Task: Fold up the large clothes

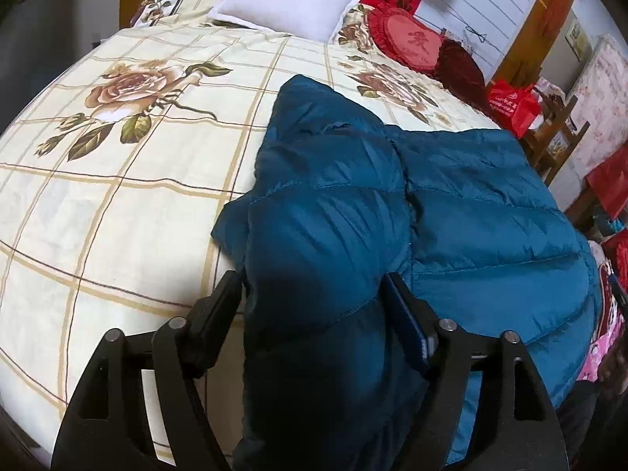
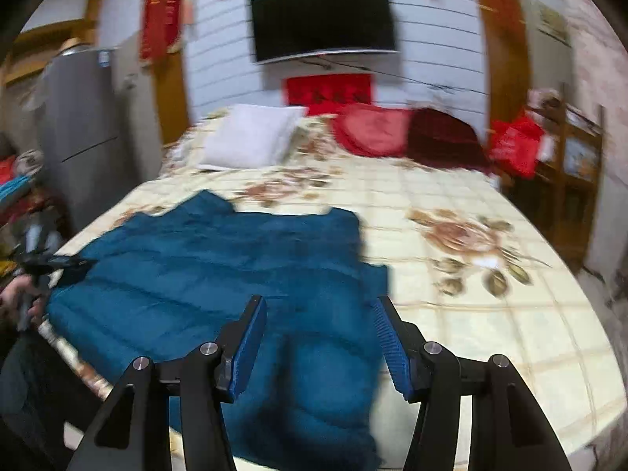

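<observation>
Our left claw (image 1: 314, 286) stands released, its fingers spread wide on either side of a thick fold of the blue puffer jacket (image 1: 392, 204); the fold lies between them, and we cannot tell for sure whether the pads brush it. Our right claw (image 2: 320, 322) is also released, its blue-padded fingers (image 2: 251, 337) apart above the near edge of the same jacket (image 2: 219, 274), with fabric below and between them but not pinched.

Beyond the left claw the jacket spreads forward and to the right over the bed (image 1: 117, 216), which wears a cream checked cover with rose prints. Seen past the right claw, the jacket lies ahead and to the left, near the bed's front edge. That view is blurred.

Far ahead of both claws sit a white pillow (image 1: 286, 0), a red heart cushion (image 1: 408, 43) and a dark red cushion (image 1: 459, 66) beside it. Above them, in the right view, a dark television (image 2: 322, 19) hangs on the wall. A hand (image 2: 19, 294) shows at that view's left edge.
</observation>
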Motion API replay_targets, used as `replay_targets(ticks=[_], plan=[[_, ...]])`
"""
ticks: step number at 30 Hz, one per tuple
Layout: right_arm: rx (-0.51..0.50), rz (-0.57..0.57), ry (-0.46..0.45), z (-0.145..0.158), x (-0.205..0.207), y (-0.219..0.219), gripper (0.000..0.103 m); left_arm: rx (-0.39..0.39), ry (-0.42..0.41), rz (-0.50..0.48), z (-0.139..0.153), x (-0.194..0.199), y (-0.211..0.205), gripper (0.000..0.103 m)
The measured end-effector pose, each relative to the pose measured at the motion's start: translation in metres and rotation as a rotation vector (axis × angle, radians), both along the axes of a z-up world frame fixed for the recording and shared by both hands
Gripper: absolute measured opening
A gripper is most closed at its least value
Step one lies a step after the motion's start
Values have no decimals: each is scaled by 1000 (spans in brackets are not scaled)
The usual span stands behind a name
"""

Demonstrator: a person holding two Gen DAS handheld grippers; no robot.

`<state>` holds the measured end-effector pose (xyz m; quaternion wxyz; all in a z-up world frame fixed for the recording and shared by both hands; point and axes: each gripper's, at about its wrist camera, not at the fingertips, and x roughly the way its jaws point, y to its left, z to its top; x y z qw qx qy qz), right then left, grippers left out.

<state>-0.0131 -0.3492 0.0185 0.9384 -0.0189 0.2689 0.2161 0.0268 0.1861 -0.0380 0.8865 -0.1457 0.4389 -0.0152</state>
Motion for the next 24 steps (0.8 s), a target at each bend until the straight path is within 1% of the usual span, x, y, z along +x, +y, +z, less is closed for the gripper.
replay_targets(ticks=[3, 4, 6, 7, 8, 10, 12, 13, 15, 18, 20, 24], plan=[[-32, 92, 58, -8, 8, 17, 54, 20, -14, 11, 5, -2, 0, 77], [-34, 115, 68, -13, 8, 21, 54, 45, -37, 28, 10, -6, 0, 77], [-64, 137, 90, -26, 14, 28, 54, 107, -121, 84, 26, -19, -1, 77], [-84, 136, 115, -36, 17, 31, 54, 116, -158, 109, 33, -24, 1, 77], [-93, 136, 149, -45, 22, 32, 54, 115, -182, 132, 37, -28, 2, 77], [-93, 136, 171, -54, 20, 27, 54, 102, -210, 174, 41, -34, 7, 77], [-93, 139, 158, -52, 15, 24, 54, 103, -221, 214, 43, -36, 10, 77], [-95, 141, 155, -52, 13, 25, 54, 100, -240, 231, 46, -38, 11, 77], [-105, 147, 154, -53, 14, 26, 55, 107, -265, 239, 50, -38, 10, 77], [-94, 156, 159, -53, 13, 25, 55, 130, -271, 231, 50, -35, 4, 77], [-84, 162, 165, -53, 13, 23, 56, 156, -256, 221, 48, -31, 0, 77], [-79, 172, 172, -53, 17, 24, 58, 175, -237, 205, 44, -27, -4, 77]])
